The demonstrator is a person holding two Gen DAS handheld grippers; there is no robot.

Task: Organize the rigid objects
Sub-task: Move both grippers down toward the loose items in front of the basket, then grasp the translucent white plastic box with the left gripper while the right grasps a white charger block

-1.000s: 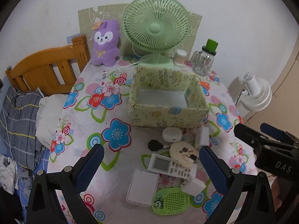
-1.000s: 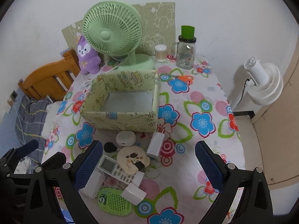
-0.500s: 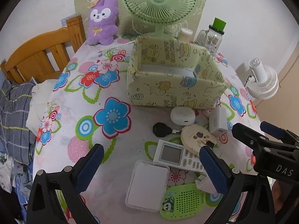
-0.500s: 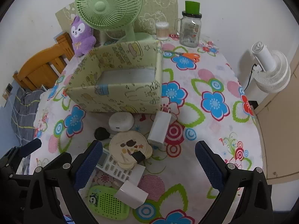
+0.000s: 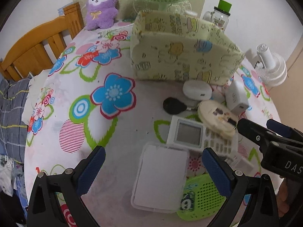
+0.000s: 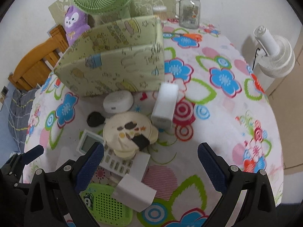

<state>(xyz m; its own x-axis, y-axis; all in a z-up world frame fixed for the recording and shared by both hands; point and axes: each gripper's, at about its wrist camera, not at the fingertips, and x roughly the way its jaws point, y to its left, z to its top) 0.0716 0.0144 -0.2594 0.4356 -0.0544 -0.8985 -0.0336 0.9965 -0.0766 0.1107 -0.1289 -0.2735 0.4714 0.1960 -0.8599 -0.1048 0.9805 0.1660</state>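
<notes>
Orange scissors (image 6: pixel 190 36) only in right view, both tongs (image 5: pixel 151 167) (image 6: pixel 150 162) spread wide, empty

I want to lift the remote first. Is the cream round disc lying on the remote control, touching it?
Touching. In the right wrist view the cream round disc overlaps the top of the remote control, hiding part of its keypad; the left wrist view shows the same overlap.

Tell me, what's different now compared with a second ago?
Both grippers have come down and forward toward the pile of small items in front of the storage box. The left gripper now hangs over the clear flat case; the right gripper is over the remote and cream round case. Both stayed open and empty. Nothing on the table moved.
</notes>
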